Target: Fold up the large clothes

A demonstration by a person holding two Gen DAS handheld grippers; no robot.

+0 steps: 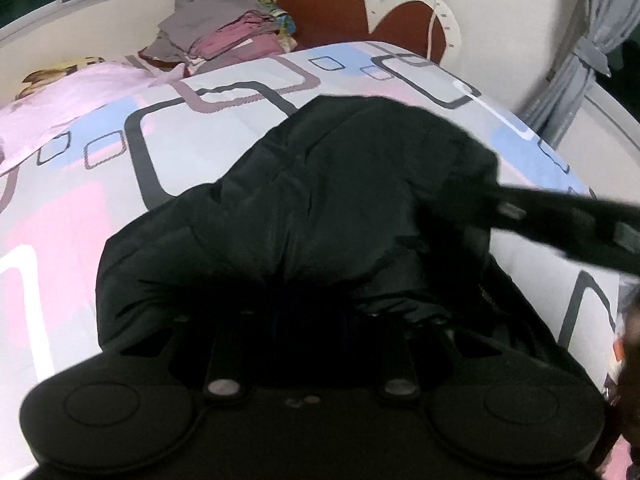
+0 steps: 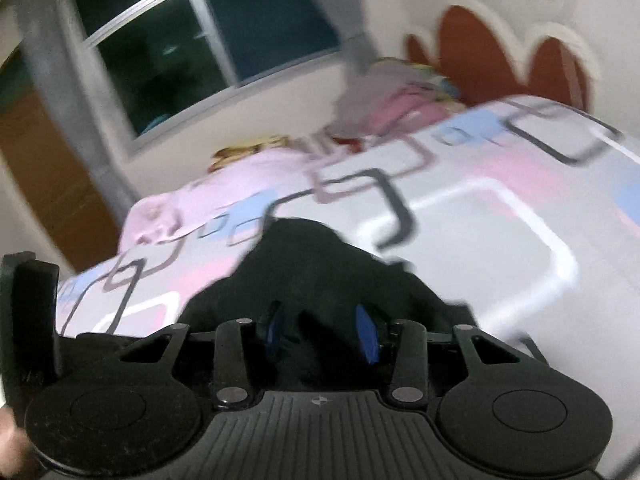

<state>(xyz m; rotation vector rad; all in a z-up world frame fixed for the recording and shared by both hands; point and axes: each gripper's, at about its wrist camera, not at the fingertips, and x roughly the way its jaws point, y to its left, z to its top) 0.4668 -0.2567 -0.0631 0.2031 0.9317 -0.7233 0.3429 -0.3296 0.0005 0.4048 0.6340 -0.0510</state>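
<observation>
Mid-fold: black jacket [image 1: 320,208] bunched on the bed [image 1: 180,148]. My left gripper [image 1: 308,320] is buried in dark fabric, can't tell its state. My right gripper [image 2: 322,330] looks clamped on a jacket fold, blue pads [image 2: 366,332] apart around cloth. Next, probably: carry the fold over and flatten.

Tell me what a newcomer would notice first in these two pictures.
First the black jacket, bunched in the middle of the patterned bedspread right before both cameras. Next the red scalloped headboard at the far wall, with a pile of folded clothes to its left.
</observation>
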